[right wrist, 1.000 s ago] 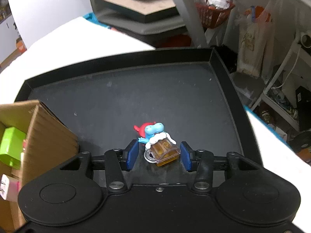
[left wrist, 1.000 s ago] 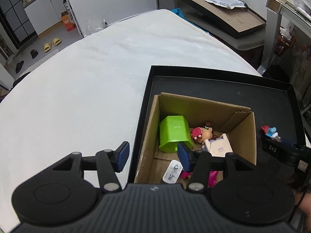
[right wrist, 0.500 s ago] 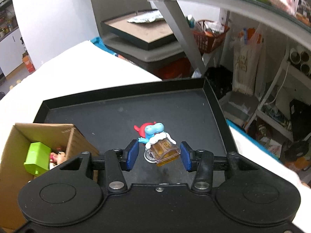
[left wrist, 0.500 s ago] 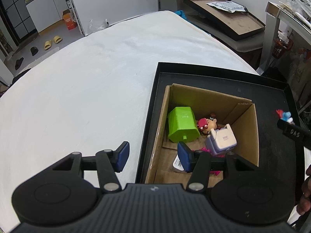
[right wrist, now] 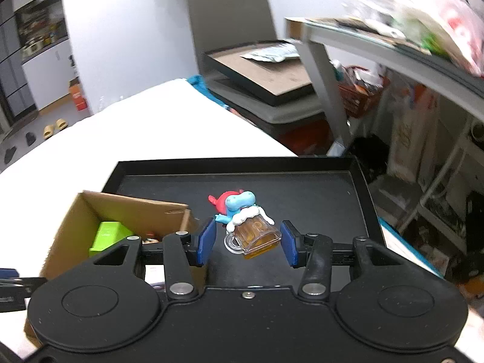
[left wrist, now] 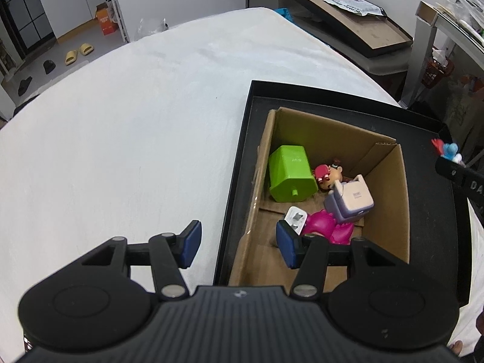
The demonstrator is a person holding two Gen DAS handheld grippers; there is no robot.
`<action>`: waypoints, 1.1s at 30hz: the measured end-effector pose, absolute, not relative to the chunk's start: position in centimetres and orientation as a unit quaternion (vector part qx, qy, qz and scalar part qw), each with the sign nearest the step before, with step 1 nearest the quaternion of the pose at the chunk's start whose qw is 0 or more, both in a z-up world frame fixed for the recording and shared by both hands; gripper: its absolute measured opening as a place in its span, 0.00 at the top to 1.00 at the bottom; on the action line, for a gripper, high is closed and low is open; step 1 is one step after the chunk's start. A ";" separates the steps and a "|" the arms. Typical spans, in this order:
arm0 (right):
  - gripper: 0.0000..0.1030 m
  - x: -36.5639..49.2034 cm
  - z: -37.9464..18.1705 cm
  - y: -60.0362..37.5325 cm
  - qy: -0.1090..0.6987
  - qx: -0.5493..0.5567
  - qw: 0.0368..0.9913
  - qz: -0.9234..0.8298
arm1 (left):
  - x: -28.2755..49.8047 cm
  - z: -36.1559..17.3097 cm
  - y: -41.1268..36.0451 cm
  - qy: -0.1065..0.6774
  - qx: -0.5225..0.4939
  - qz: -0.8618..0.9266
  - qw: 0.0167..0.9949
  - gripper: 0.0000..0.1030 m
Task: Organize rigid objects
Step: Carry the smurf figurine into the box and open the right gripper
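A blue-and-red toy figure with an amber beer mug (right wrist: 252, 231) sits between blue gripper pads, above the black tray (right wrist: 317, 193), right of the cardboard box (left wrist: 390, 211) holding small toys.

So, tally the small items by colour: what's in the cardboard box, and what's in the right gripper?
Green block: 1
Red-haired figurine: 1
Lavender and cream toy: 1
Magenta toy: 1
White charger: 1
Blue and red figure with an amber mug, between the right gripper fingers: 1
Total: 6
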State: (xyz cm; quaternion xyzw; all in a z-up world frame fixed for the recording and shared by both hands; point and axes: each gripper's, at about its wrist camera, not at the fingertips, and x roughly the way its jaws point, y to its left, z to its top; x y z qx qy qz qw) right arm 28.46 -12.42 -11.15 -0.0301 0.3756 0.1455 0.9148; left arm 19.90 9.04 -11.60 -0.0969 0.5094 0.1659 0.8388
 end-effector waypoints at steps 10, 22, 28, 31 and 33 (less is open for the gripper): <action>0.56 26.6 -9.9 -9.1 0.361 -0.054 0.906 0.215 | 19.1 -12.9 10.3 0.512 -0.129 0.146 0.837 0.49; 0.72 25.8 -11.5 -5.8 0.372 -0.085 0.885 0.265 | 18.9 -14.8 10.9 0.518 -0.161 0.113 0.833 0.52; 0.71 25.7 -11.8 -4.6 0.380 -0.079 0.876 0.286 | 18.7 -15.3 11.3 0.516 -0.172 0.104 0.833 0.67; 0.71 25.8 -12.1 -4.0 0.388 -0.074 0.870 0.294 | 18.6 -15.6 11.5 0.519 -0.180 0.098 0.830 0.81; 0.71 25.8 -12.3 -3.6 0.393 -0.074 0.867 0.298 | 18.6 -15.6 11.5 0.518 -0.178 0.098 0.831 0.84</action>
